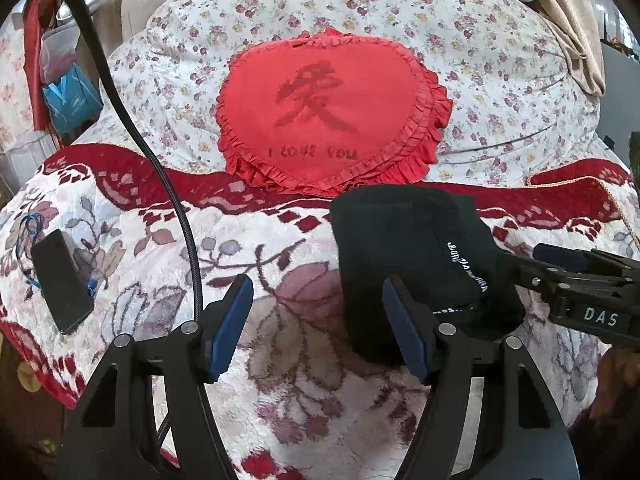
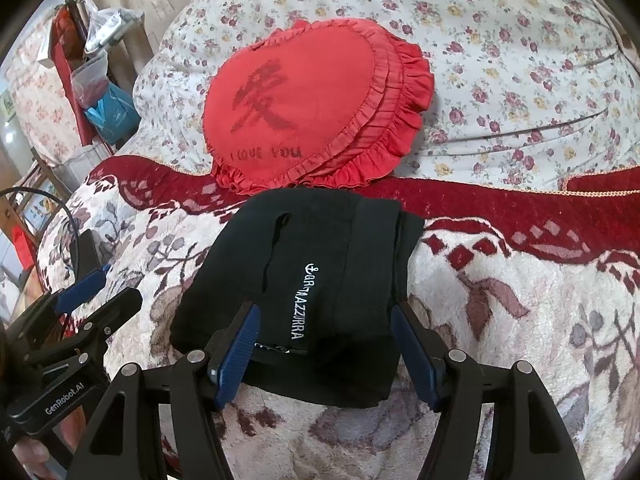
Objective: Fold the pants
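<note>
- Phone (image 1: 60, 280) lies at the blanket's (image 1: 280, 352) left edge
- Left gripper (image 1: 316, 312) hovers with jaws apart over bare blanket, holding nothing
- Folded black pants (image 2: 316, 280) lie below the red heart cushion (image 2: 312, 112), long axis running from gripper toward cushion
- Right gripper (image 2: 324, 344) gapes over the pants' near end, gripping nothing

Pants (image 2: 320, 280) lie on the blanket (image 2: 520, 320); pillow (image 2: 304, 108) touches them at twelve o'clock, phone (image 1: 60, 280) lies well apart at nine.
</note>
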Available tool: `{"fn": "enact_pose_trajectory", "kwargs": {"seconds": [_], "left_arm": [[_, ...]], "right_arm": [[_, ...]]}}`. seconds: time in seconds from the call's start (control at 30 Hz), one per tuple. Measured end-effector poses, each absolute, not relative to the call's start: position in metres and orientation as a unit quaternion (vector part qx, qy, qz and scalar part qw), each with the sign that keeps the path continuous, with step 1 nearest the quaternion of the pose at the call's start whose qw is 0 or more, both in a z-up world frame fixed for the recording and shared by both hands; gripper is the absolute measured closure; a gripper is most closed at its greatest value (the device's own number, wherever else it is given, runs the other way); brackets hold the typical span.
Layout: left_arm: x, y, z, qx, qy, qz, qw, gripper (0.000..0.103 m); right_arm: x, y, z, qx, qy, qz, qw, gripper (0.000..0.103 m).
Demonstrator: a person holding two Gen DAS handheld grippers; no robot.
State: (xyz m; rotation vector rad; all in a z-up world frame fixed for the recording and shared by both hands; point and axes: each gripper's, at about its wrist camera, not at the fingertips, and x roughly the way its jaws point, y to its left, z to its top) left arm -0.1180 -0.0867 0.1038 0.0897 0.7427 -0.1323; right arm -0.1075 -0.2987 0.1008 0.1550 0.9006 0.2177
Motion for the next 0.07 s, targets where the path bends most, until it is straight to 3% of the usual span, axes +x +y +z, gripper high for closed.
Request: {"fn": "enact_pose_trajectory", "kwargs": {"seconds": [0.07], "left_arm": [[-0.1155,-0.0834,0.1020,0.040,0.365,-0.064,0.928,0.036]], "right_arm": [[-0.1058,-0.3020,0.0994,0.076,0.435,0.101,0.892,0.037]]}}
